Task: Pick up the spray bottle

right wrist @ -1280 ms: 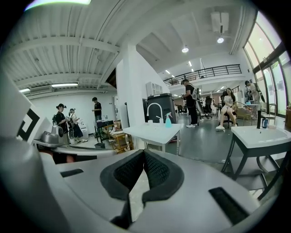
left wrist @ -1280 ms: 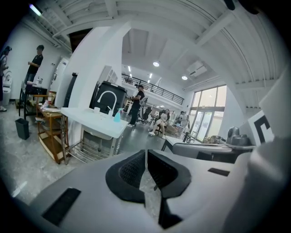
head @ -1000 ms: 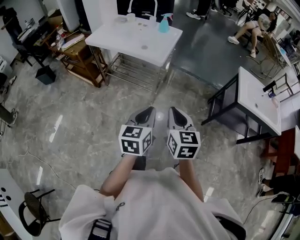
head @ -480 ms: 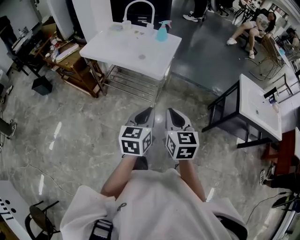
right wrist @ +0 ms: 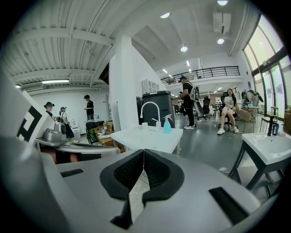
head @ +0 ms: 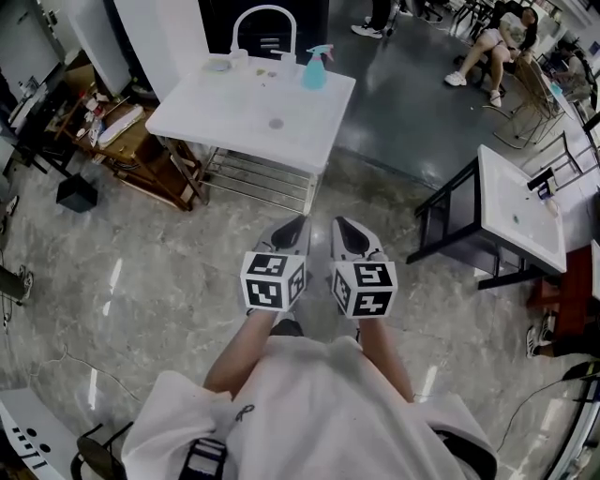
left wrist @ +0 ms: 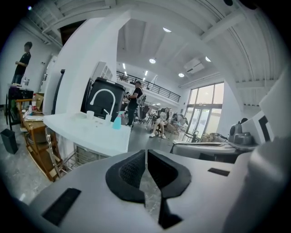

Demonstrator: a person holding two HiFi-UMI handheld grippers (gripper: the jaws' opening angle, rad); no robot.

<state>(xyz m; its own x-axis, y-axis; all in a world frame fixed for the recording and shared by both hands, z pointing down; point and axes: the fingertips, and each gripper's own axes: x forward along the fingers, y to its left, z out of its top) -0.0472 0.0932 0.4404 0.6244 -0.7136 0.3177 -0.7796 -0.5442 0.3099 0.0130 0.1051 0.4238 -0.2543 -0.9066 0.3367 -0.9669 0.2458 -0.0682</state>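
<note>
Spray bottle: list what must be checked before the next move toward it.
1. Spray bottle found, upright on the white table: ok.
2. Bottle within reach: not ok, both claws are over the floor, short of the table.
3. Left claw open for grasping: not ok, shut and empty.
4. Right claw open for grasping: not ok, shut and empty.
5. Room around the bottle, near the faucet: cannot tell.

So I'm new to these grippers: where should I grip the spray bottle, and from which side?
Probably the teal body of the spray bottle, below the trigger head, coming level from the near edge of the white table: it stands upright by the far edge, body widest.
</note>
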